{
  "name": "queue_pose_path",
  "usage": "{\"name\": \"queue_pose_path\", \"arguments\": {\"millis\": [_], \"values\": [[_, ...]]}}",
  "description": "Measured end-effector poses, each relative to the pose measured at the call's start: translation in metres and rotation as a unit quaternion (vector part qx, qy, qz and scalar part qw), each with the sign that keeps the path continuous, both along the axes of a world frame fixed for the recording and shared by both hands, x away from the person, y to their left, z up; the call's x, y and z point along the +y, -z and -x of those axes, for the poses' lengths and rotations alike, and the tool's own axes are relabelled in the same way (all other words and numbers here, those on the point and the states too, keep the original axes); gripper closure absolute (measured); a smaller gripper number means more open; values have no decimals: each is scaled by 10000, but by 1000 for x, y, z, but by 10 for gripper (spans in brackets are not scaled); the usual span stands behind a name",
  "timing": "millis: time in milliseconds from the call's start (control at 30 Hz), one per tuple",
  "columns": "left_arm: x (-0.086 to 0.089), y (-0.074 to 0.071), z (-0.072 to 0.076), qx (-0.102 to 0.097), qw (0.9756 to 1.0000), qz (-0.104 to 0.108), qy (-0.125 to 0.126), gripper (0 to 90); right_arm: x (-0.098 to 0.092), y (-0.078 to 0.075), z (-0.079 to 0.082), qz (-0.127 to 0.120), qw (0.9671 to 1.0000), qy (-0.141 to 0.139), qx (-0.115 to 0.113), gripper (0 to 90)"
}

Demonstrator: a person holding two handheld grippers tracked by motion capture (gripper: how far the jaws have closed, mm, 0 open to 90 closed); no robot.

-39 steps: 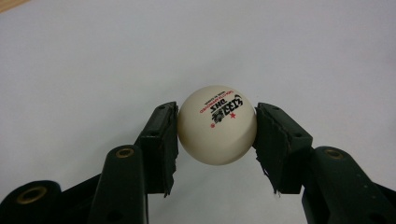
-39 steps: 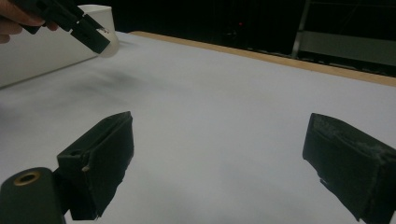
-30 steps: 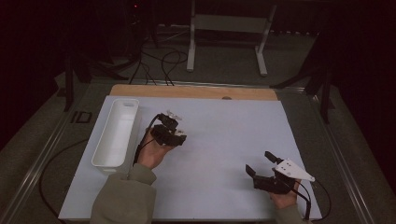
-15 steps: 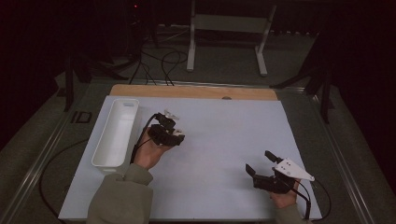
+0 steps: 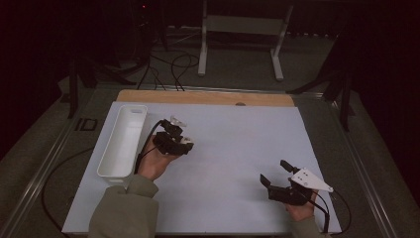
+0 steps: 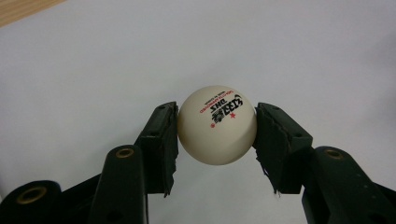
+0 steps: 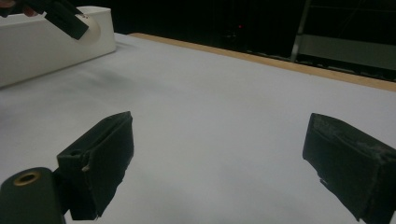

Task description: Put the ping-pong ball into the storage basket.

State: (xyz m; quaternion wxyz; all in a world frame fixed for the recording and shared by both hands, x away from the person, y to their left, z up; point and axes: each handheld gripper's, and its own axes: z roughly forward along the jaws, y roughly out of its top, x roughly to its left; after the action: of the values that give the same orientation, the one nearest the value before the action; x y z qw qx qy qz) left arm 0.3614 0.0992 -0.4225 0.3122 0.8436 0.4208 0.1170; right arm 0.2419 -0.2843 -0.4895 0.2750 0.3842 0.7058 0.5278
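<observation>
Fingers (image 6: 161,140) of my left gripper (image 6: 217,140) pinch a white table tennis ball (image 6: 217,125) from both sides, black print and a red star facing up. In the high view the left gripper (image 5: 174,138) is held above the white counter (image 5: 233,148), just right of the long white tray (image 5: 122,144). Right gripper (image 5: 277,174) sits near the counter's front right, well apart; its fingers (image 7: 100,163) are spread wide, nothing between them, white counter ahead.
</observation>
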Motion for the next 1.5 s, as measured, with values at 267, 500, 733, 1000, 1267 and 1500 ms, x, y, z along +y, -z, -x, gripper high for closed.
{"name": "queue_pose_path", "arguments": {"millis": [267,500,733,1000,1267,1500], "values": [[4,-4,2,-14,10000,-15,5,509,0,0,0,22,10000,13,4,87],[7,-12,3,-67,10000,-29,14,509,1,1,0,47,10000,6,-3,87],[12,-17,4,-104,9999,24,-8,510,1,1,0,62,10000,10,21,87],[15,-20,7,-124,9999,28,24,509,1,1,0,84,9999,52,45,87],[19,-22,8,-125,9999,43,9,509,1,1,0,78,9999,53,44,87],[24,-25,9,-141,9999,54,-21,509,1,1,0,76,10000,43,43,87]]}}
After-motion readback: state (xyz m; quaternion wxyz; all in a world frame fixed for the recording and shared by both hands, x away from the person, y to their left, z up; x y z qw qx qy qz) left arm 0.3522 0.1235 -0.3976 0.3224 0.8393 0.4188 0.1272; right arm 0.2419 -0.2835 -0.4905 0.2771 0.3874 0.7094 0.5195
